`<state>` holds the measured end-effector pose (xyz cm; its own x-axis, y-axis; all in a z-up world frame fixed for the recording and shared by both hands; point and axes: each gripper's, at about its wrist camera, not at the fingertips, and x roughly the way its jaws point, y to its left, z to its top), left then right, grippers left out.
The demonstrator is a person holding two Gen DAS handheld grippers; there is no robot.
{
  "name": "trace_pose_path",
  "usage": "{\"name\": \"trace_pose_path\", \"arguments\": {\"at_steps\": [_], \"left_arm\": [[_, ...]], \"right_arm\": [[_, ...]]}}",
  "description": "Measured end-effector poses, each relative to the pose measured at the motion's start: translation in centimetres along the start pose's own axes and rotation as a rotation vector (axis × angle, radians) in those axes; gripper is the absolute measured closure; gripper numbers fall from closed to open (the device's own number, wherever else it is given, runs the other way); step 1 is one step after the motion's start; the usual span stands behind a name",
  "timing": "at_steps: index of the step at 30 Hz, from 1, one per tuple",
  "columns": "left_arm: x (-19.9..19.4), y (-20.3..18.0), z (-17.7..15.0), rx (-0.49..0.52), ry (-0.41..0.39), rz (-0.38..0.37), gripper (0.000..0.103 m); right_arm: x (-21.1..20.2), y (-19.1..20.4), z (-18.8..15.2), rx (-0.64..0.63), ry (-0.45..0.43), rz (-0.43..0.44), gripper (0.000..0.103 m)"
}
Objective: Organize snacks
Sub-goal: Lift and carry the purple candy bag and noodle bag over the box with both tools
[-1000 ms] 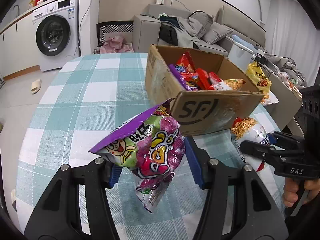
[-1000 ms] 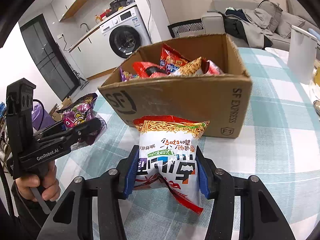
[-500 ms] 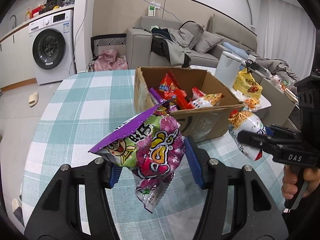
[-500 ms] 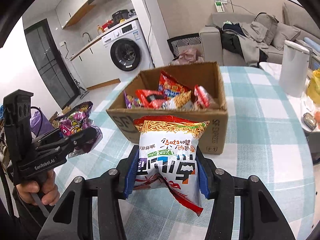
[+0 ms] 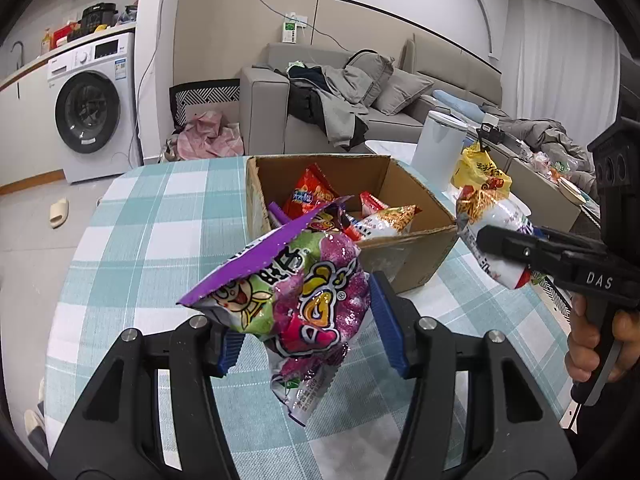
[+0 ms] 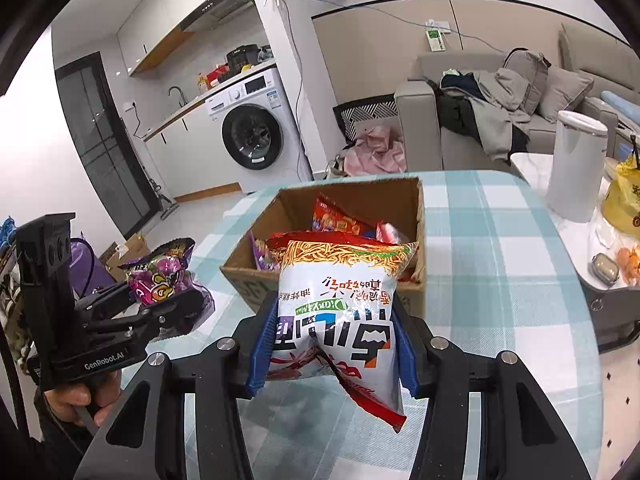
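snacks in box (image 5: 404,248) on checked table (image 5: 160,216); left claw (image 5: 304,332) clamping purple bag (image 5: 304,300), right claw (image 6: 332,344) clamping noodle bag (image 6: 340,304); washer (image 5: 90,108), sofa (image 5: 360,92) behind.

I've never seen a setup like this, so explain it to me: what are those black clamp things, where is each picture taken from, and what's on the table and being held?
No robot here: a person holds a hand-operated clamp in each hand, each with a wide-angle camera looking along its two fingers.

One picture is from the left gripper, shut on a purple candy bag. The other is from the right gripper, shut on a white noodle snack bag. Each view also shows the other clamp from the side.

Both bags are off the checked tablecloth. On it stands an open cardboard box already holding several snack packets.
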<state>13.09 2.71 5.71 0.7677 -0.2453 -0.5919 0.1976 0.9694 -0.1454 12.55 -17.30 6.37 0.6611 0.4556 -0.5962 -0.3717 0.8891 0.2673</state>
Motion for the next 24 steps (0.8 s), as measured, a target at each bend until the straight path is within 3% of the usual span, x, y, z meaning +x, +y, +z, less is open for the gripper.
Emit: {"name": "trace_pose_path", "arguments": {"at_steps": [11, 24], "left_arm": [[0.1, -1.1, 1.7, 0.019, -0.019, -0.005, 0.049], [0.8, -1.7, 4.6, 0.038, -0.040, -0.003, 0.049]], "right_arm": [[-1.4, -0.2, 2.0, -0.016, -0.042, -0.023, 0.051], [-0.2, -0.1, 5.2, -0.043, -0.050, -0.033, 0.051]]}}
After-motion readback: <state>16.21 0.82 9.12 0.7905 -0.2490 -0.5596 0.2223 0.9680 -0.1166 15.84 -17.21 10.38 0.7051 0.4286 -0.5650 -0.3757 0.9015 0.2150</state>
